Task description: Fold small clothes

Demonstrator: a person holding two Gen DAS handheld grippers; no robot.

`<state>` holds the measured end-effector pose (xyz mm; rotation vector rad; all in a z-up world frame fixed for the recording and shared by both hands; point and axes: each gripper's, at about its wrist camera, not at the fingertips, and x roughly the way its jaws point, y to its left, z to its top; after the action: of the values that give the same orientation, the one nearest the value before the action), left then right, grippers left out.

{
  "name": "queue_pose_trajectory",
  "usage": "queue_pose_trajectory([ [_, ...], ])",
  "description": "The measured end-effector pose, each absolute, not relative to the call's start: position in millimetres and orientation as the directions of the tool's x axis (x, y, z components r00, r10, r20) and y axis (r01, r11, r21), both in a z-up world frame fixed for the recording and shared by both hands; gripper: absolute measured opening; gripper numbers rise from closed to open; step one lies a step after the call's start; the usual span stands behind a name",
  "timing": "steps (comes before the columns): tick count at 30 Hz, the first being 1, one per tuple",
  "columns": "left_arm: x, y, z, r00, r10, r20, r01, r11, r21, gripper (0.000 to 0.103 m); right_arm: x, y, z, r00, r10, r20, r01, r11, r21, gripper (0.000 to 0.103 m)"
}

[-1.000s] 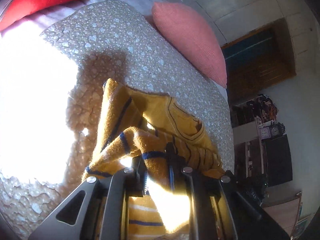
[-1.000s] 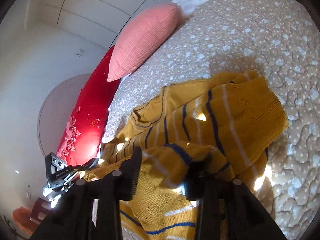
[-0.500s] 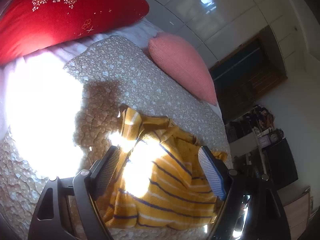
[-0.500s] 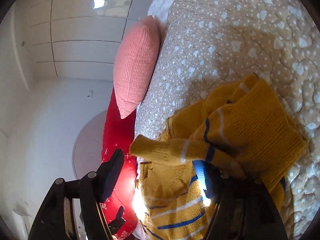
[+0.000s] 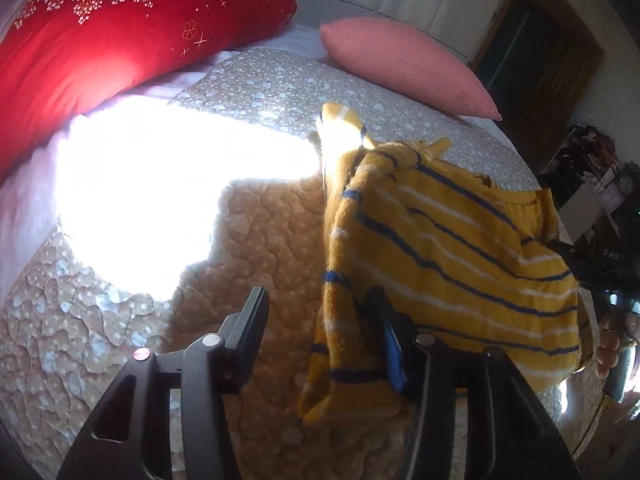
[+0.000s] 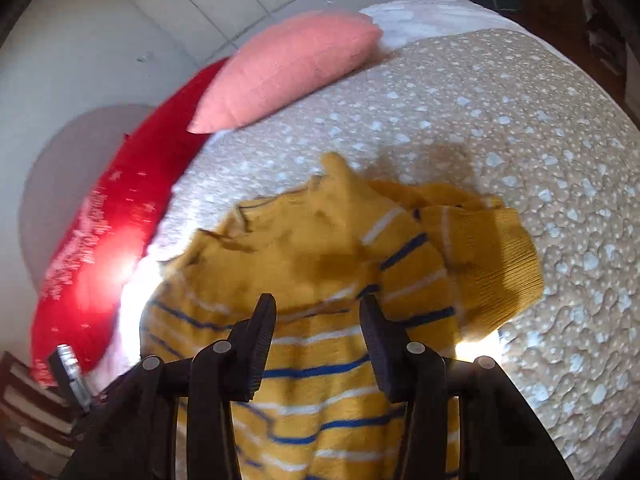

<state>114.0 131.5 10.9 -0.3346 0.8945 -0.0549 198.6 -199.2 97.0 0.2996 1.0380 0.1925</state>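
On the beige quilted bedspread [image 5: 260, 240] with pale heart print, below a red embroidered pillow [image 5: 100, 40] and a pink ribbed cushion [image 6: 288, 68], lies the mustard knit sweater [image 6: 320, 264] with navy and white stripes, half folded. Its length runs away toward the pillows, directly ahead of the right gripper [image 6: 318, 320], jaws spread and empty above its body. Left gripper [image 5: 320, 316], likewise spread, sits off the sweater's left edge, one finger brushing the sleeve.

Bed [image 5: 132, 360] under my jaws is wearing a tan quilt with pale heart spots. Yellow striped sweater [image 5: 460, 248] is lying rumpled on it; red pillow [image 5: 100, 40] and pink pillow [image 5: 404, 64] are sitting at its head.
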Motion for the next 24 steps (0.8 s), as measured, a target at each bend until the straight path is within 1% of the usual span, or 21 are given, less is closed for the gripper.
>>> queue_pose_trajectory([
  [1, 112.6, 136.8, 9.5, 0.629, -0.212, -0.748, -0.091, 0.935, -0.342, 0.050, 206.9, -205.9, 87.8, 0.489, 0.238, -0.839, 0.022, 0.958, 0.285, 0.039],
  [2, 111.6, 141.4, 9.7, 0.630, -0.241, -0.738, -0.088, 0.922, -0.377, 0.050, 210.5, -214.9, 85.9, 0.504, 0.195, -0.842, 0.074, 0.961, 0.268, 0.015],
  [3, 110.0, 145.3, 9.0, 0.632, -0.260, -0.730, -0.084, 0.914, -0.398, 0.050, 210.3, -222.5, 89.4, 0.523, 0.162, -0.837, 0.141, 0.952, 0.272, 0.005],
  [4, 109.4, 148.8, 7.7, 0.632, -0.273, -0.726, -0.082, 0.907, -0.413, 0.050, 204.7, -226.9, 97.6, 0.555, 0.148, -0.819, 0.191, 0.935, 0.298, 0.005],
  [5, 109.8, 151.8, 4.8, 0.625, -0.291, -0.724, -0.081, 0.899, -0.431, 0.050, 196.4, -224.3, 108.2, 0.595, 0.161, -0.788, 0.195, 0.922, 0.335, 0.012],
  [6, 110.3, 154.6, 1.6, 0.615, -0.311, -0.725, -0.084, 0.888, -0.452, 0.050, 189.6, -213.3, 118.5, 0.617, 0.203, -0.760, 0.157, 0.915, 0.372, 0.012],
  [8, 109.4, 157.8, -2.6, 0.607, -0.334, -0.721, -0.094, 0.871, -0.482, 0.050, 183.4, -173.3, 134.6, 0.608, 0.306, -0.732, 0.032, 0.913, 0.408, 0.012],
  [10, 107.8, 158.5, -2.8, 0.608, -0.334, -0.720, -0.099, 0.869, -0.486, 0.050, 183.5, -121.2, 139.0, 0.553, 0.377, -0.743, -0.096, 0.915, 0.392, 0.012],
  [12, 102.6, 153.4, -0.1, 0.615, -0.312, -0.724, -0.098, 0.881, -0.463, 0.050, 189.9, -71.0, 131.3, 0.480, 0.417, -0.772, -0.196, 0.909, 0.369, 0.012],
  [14, 99.1, 148.9, 0.7, 0.621, -0.289, -0.728, -0.095, 0.895, -0.437, 0.051, 203.8, -25.4, 114.8, 0.434, 0.399, -0.808, -0.253, 0.915, 0.316, 0.012],
  [16, 97.5, 147.6, 1.1, 0.626, -0.283, -0.726, -0.092, 0.898, -0.429, 0.051, 220.8, 15.3, 90.4, 0.384, 0.362, -0.850, -0.272, 0.924, 0.270, 0.012],
  [17, 96.1, 148.4, 0.5, 0.628, -0.286, -0.724, -0.093, 0.896, -0.434, 0.052, 230.3, 31.9, 81.7, 0.387, 0.330, -0.861, -0.271, 0.933, 0.236, 0.015],
  [20, 94.4, 151.2, -1.0, 0.627, -0.302, -0.718, -0.096, 0.885, -0.457, 0.052, 248.6, 76.4, 72.7, 0.386, 0.278, -0.880, -0.322, 0.934, 0.154, 0.015],
  [24, 92.8, 149.6, -0.1, 0.626, -0.302, -0.718, -0.097, 0.884, -0.457, 0.052, 250.6, 117.5, 77.7, 0.414, 0.221, -0.883, -0.425, 0.905, 0.027, 0.015],
])
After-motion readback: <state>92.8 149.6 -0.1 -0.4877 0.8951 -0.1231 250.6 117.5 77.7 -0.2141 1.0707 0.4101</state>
